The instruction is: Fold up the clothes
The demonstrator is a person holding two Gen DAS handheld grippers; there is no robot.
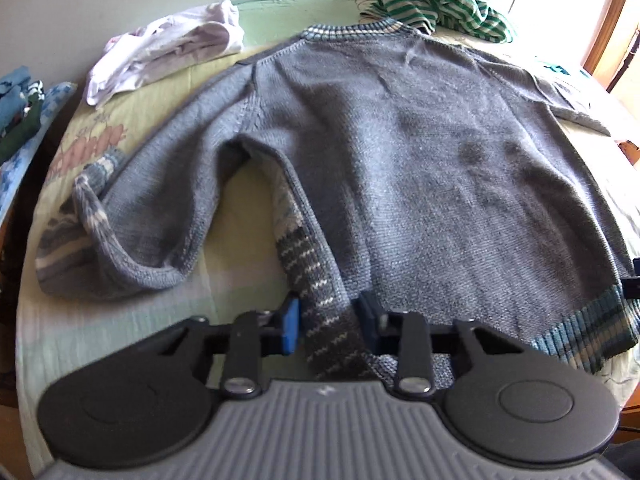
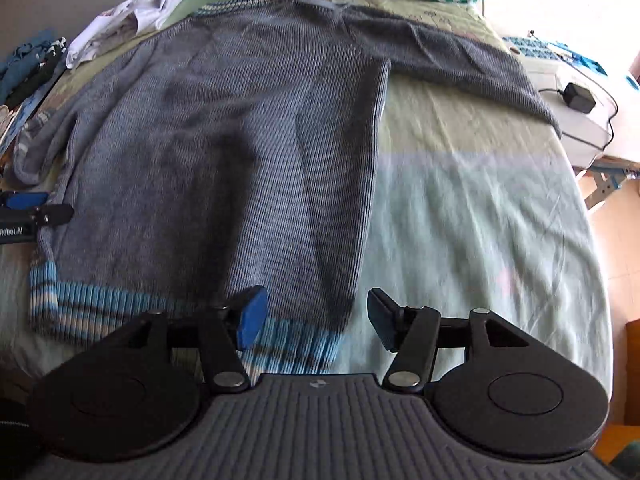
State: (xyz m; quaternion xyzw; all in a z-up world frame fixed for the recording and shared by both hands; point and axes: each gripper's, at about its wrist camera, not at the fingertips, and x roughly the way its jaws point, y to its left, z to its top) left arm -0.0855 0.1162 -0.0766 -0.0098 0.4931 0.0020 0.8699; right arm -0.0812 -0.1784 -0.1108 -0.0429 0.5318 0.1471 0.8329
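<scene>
left gripper point(image 1: 328, 322) nearest the lens, jaws narrowed onto the sweater's striped underside fold at the hem corner. grey-blue sweater point(image 1: 420, 160) spread flat on green bed sheet point(image 2: 480, 208), sleeves out. right gripper point(image 2: 318, 318) jaws apart over the other hem corner, pads not gripping. striped garment point(image 1: 444, 4) and white garment point(image 1: 168, 52) lie beyond the collar.

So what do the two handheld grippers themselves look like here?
Both match: the left gripper and right gripper have blue pads on black linkage arms with silver pivot bolts, round black discs either side, and a ribbed grey body with a small white logo.
</scene>
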